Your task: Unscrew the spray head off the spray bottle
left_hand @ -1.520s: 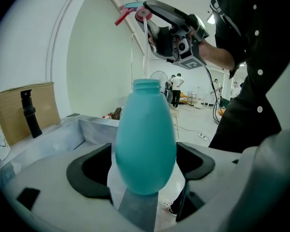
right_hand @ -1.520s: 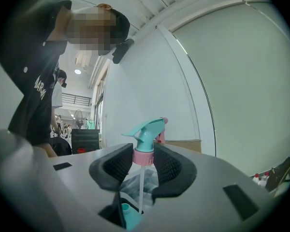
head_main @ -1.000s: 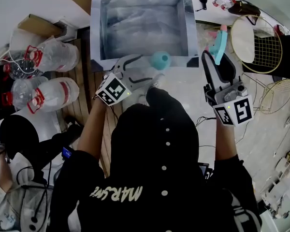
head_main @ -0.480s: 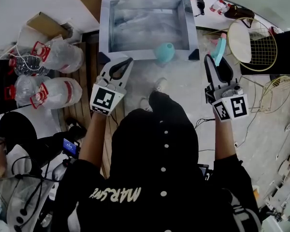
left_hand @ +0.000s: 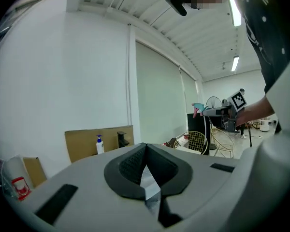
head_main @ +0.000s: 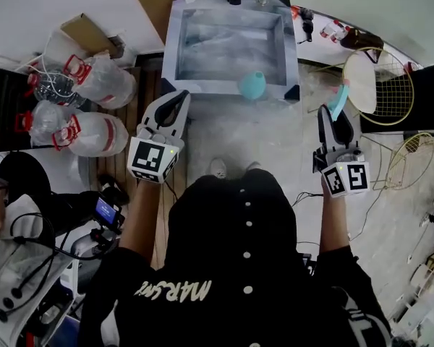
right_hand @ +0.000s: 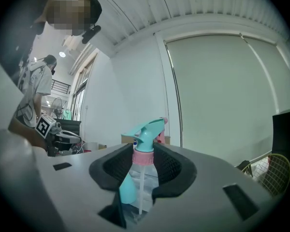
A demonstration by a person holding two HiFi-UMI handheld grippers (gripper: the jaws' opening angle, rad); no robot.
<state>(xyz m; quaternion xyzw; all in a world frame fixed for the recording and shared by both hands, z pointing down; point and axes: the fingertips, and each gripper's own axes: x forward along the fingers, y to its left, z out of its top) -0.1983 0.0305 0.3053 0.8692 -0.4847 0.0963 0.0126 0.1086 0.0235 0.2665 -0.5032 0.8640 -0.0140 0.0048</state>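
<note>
Gripping the detached spray head (right_hand: 147,129) by its pink collar, the right gripper (right_hand: 144,151) holds it upright, dip tube hanging. The left gripper (left_hand: 145,149) is clenched on nothing. Beyond, the teal bottle (head_main: 252,85) sits at the grey tray's (head_main: 175,49) front rim.
</note>
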